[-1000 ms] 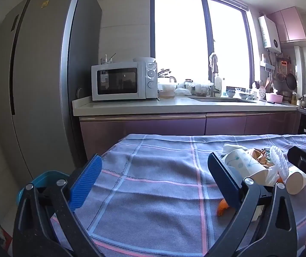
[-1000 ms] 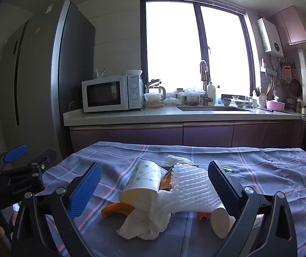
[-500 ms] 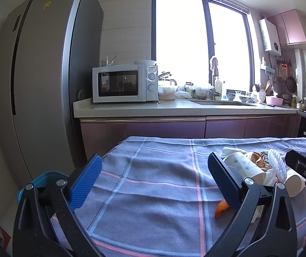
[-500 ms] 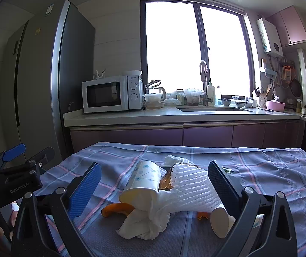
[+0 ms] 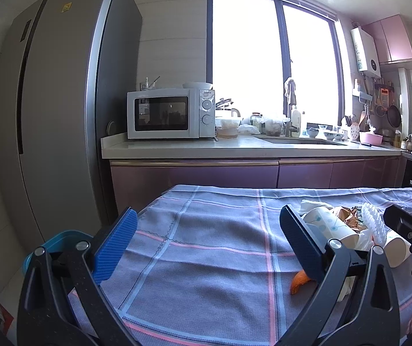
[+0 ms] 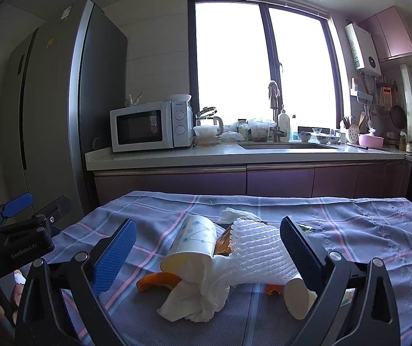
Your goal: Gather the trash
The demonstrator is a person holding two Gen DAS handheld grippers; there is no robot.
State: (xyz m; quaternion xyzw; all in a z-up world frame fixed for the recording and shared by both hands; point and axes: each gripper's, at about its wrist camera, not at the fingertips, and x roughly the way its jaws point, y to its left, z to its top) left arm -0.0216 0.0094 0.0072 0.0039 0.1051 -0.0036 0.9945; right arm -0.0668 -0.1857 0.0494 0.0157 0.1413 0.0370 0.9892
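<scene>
A pile of trash lies on the checked tablecloth [image 6: 364,239]: a patterned paper cup [image 6: 193,243] on its side, a white foam fruit net [image 6: 259,255], a crumpled white tissue [image 6: 197,300], orange peel [image 6: 155,281], a plain paper cup [image 6: 298,300] and a brown wrapper [image 6: 223,243]. My right gripper [image 6: 206,248] is open and empty, with the pile between its fingers. My left gripper [image 5: 209,240] is open and empty over bare cloth, left of the pile; the patterned cup [image 5: 328,226] shows by its right finger.
A teal bin [image 5: 59,242] stands on the floor left of the table. Behind the table runs a counter [image 5: 234,147] with a microwave [image 5: 171,114], a sink and dishes. A tall fridge [image 5: 56,101] stands at the left.
Both grippers have drifted back slightly and stay open. The trash has not moved.
</scene>
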